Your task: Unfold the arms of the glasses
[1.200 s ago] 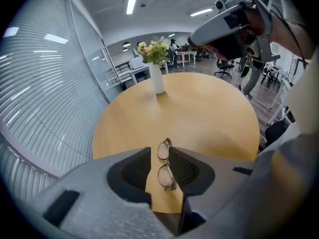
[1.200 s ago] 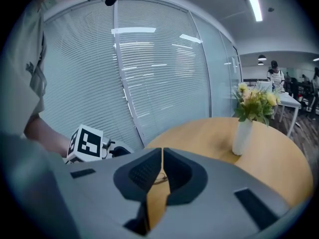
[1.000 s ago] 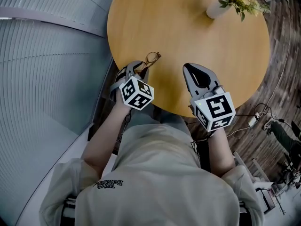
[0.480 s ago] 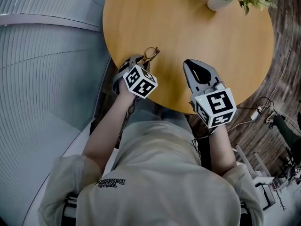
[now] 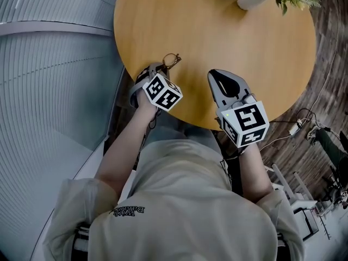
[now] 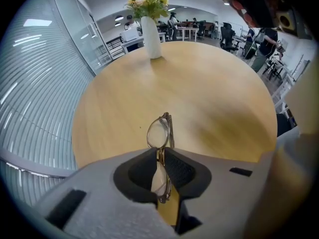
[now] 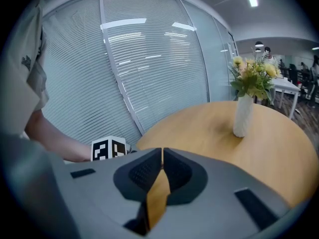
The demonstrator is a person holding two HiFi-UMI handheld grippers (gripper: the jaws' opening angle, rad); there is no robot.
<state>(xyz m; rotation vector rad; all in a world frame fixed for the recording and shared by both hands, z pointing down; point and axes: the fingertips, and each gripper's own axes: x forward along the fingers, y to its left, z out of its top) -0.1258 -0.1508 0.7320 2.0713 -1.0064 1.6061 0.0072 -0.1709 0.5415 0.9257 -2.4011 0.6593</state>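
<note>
Shifted slightly up-left in head view since a second ago: left gripper (image 5: 157, 71) with glasses (image 5: 172, 61), near edge of round wooden table (image 5: 217, 31). Only in left gripper view: pads pinching frame near bridge, glasses edge-on, one lens (image 6: 158, 133) above jaws. Right gripper (image 5: 219, 79) barely moved, jaws pressed together, empty. White vase (image 7: 243, 114) beyond.

Beige shirt (image 5: 179, 211); grey left claw (image 6: 160, 152) and right claw (image 7: 162, 152).
</note>
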